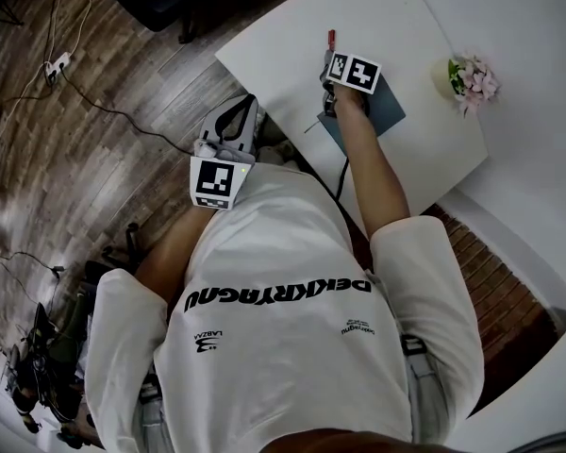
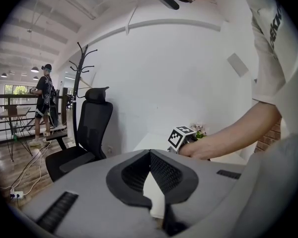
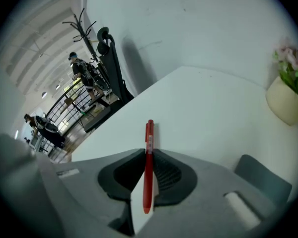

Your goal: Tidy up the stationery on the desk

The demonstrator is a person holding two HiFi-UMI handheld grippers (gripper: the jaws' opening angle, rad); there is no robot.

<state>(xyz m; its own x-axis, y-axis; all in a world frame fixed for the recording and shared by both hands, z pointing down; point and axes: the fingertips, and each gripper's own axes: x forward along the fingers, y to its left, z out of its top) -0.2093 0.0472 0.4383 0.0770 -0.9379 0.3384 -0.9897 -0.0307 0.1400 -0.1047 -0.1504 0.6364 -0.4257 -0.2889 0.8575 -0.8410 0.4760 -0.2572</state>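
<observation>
**Red pen pinched, left hand idle**

My right gripper (image 3: 148, 155) has its jaws closed on the red pen (image 3: 148, 165). The pen sits upright between the pads with its clip end poking past the tips, over the white desk (image 1: 283, 45). I grip it along the barrel, I judge, so it stays steady on the way to wherever it belongs. My left gripper (image 2: 150, 156) is shut on nothing and parked off the desk's edge, out of the way. Only the right gripper view shows the pads pressing the pen. Only the head view shows the left gripper over the wooden floor (image 1: 94, 159). The flower pot (image 3: 286, 100) stands well apart.
</observation>
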